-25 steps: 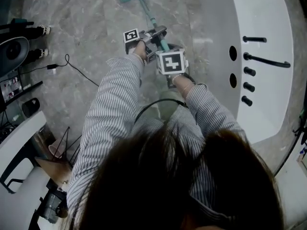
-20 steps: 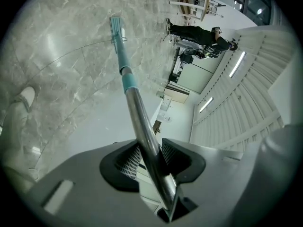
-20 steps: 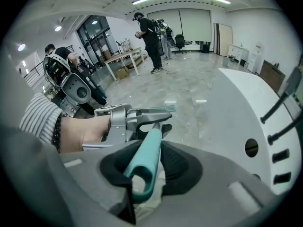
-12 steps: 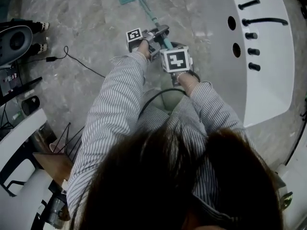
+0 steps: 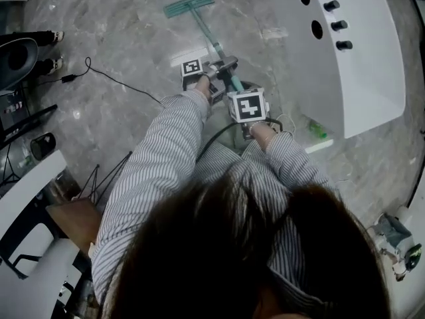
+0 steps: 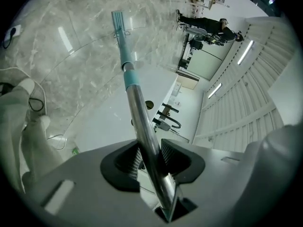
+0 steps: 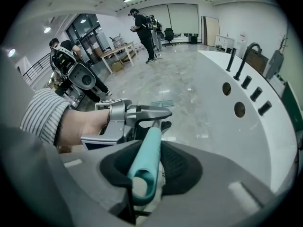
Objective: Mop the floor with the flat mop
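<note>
The flat mop's teal head (image 5: 189,4) lies on the grey marble floor far ahead of me, its pole (image 5: 210,37) slanting back to my hands. My left gripper (image 5: 222,65) is shut on the metal part of the pole (image 6: 142,126). Just behind it, my right gripper (image 5: 238,87) is shut on the teal handle end (image 7: 146,162). In the left gripper view the pole runs up to the mop head (image 6: 118,20). In the right gripper view the left gripper (image 7: 142,113) shows straight ahead and the mop head (image 7: 163,104) beyond it.
A large white tub (image 5: 355,52) with black taps (image 5: 330,5) stands to the right. A black cable (image 5: 113,78) trails on the floor at left, near a person's feet (image 5: 50,38). White furniture (image 5: 26,198) sits at lower left. People (image 7: 142,27) stand in the distance.
I have stepped back: the mop, both grippers and the floor cable lie lower in view, and the tub has slid up and to the right. Both grips stay the same.
</note>
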{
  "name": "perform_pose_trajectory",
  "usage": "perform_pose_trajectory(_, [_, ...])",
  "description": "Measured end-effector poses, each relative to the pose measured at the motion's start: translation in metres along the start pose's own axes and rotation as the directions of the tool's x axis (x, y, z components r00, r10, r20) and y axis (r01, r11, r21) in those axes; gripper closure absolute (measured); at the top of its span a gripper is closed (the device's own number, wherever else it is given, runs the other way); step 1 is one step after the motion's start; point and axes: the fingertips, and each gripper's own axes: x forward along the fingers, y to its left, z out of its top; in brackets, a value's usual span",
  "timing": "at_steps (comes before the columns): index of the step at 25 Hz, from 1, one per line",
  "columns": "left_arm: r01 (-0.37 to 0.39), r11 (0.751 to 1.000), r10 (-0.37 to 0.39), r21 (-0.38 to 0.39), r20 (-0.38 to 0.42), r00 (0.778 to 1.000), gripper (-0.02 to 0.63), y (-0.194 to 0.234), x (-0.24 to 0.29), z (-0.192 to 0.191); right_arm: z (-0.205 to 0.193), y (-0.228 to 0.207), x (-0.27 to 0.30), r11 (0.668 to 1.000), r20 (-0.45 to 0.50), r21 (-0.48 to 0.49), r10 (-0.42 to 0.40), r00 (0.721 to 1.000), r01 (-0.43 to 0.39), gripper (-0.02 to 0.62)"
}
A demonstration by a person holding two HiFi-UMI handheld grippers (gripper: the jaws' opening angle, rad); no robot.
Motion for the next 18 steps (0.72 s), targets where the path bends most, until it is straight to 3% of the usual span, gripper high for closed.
perform_pose_trajectory(18, [0.035,0.999,-0.032,0.036,-0.080,0.996,0.471,0.152,-0.042,-0.257,-0.275,-0.016,-0.111,0.999,0.077,-0.027,0.022,0.997,-0.020,0.482])
